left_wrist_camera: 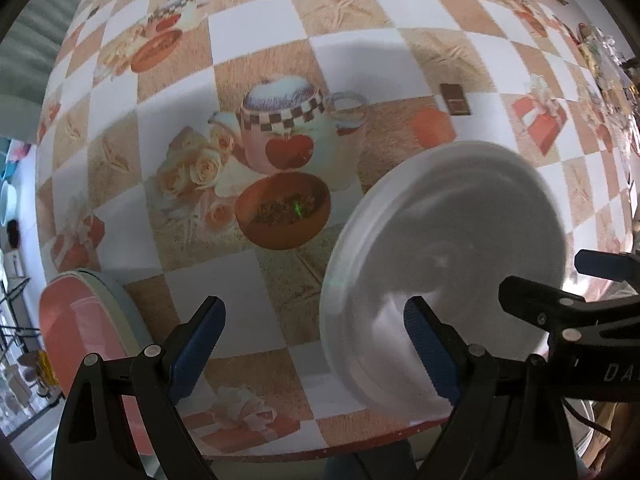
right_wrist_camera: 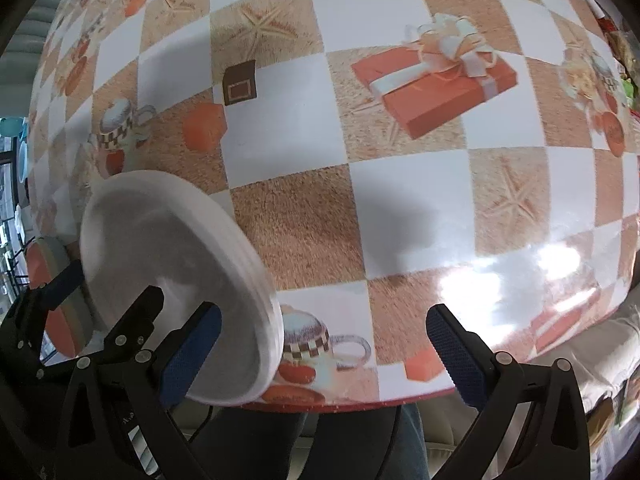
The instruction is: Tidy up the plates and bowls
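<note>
Both the left gripper (left_wrist_camera: 314, 344) and right gripper (right_wrist_camera: 324, 344) gape wide and hold nothing, flanking the white plate (left_wrist_camera: 448, 264) resting near the surface's (right_wrist_camera: 288, 132) front edge, probably awaiting stacking.

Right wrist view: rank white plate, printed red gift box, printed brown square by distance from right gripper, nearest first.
From the right gripper:
1. White plate, at its left finger.
2. Printed red gift box, ahead, slightly right.
3. Printed brown square, ahead-left; close to the gift box, so ranks 2 and 3 are uncertain.
</note>
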{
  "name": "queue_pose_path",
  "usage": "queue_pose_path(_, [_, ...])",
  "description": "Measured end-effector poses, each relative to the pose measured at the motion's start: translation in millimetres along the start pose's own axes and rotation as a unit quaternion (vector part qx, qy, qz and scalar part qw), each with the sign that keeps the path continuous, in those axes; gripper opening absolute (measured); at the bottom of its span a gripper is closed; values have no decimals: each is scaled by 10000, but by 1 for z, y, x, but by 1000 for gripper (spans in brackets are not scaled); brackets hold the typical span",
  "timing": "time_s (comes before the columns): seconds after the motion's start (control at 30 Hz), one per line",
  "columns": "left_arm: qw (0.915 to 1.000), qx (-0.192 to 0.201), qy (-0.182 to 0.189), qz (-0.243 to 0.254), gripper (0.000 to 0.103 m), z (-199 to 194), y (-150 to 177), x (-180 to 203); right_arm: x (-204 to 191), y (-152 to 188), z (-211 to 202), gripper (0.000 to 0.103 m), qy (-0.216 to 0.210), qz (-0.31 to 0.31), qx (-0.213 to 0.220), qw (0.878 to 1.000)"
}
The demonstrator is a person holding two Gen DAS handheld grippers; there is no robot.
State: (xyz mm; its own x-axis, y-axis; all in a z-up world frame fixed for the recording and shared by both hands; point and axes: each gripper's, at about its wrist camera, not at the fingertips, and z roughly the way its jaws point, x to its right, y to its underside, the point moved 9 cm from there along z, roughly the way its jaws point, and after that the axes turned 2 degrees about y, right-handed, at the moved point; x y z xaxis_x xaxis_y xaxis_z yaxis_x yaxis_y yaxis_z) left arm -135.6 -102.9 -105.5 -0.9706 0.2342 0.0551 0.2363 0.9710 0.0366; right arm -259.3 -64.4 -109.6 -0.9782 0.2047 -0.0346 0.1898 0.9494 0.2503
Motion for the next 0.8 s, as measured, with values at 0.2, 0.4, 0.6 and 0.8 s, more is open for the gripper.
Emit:
queue_pose_path(0.2, [9999,-60,72,-133,101,18,-3,-6,-15,-3,22,103,34,-49,-140,9999])
queue_pose_path(0.4, [9995,35,303,-123,103,28,2,-16,-22,2,28,103,49,-62,-105,9999])
queue_pose_path(0.6, [9993,64,343,-152,103,33,12,-29,-11,-5,25,103,52,-55,-127,9999])
queue_pose_path(0.8, [9992,13,337,-198,103,26,12,-27,-6,-12,22,103,53,-75,-204,9998])
